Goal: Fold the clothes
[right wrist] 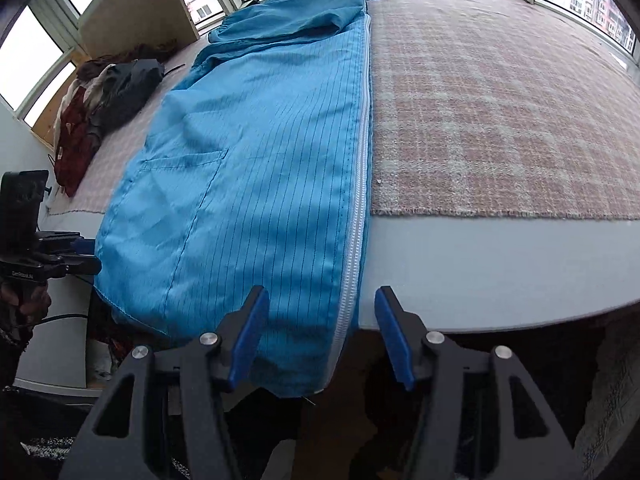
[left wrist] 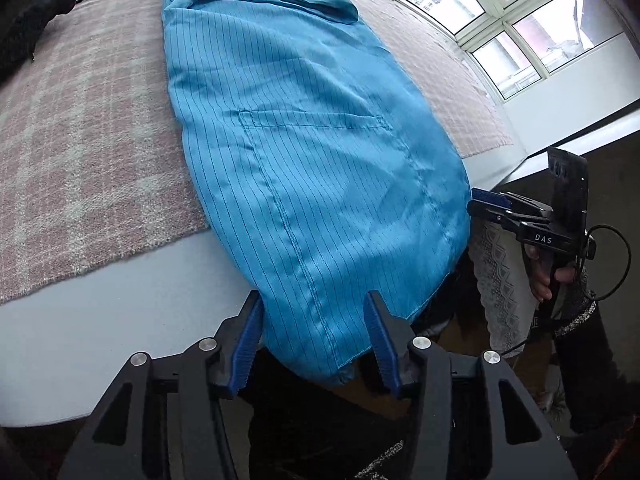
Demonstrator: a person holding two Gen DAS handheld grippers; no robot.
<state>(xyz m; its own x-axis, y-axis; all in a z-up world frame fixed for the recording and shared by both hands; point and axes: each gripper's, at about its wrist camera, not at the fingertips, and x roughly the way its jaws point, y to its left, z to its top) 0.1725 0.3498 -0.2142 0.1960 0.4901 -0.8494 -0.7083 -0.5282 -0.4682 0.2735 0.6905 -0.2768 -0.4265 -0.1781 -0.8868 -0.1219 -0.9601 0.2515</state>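
We find the blue pinstriped zip-front garment [left wrist: 304,160] lying lengthwise on the plaid mat [left wrist: 80,140], its hem overhanging the table edge [right wrist: 500,272]. Left gripper [left wrist: 314,340] and right gripper [right wrist: 320,336] straddle the hem corners, jaws apart (nothing clamped). We judge the next move: pinch both corners, fold upward.

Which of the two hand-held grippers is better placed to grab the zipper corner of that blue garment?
The right hand-held gripper: the white zipper runs between its open fingers, at the blue garment hem.

Black left gripper [left wrist: 314,336] and right gripper [right wrist: 320,338] carry ribbed blue pads, silver screws, "DAS" lettering.
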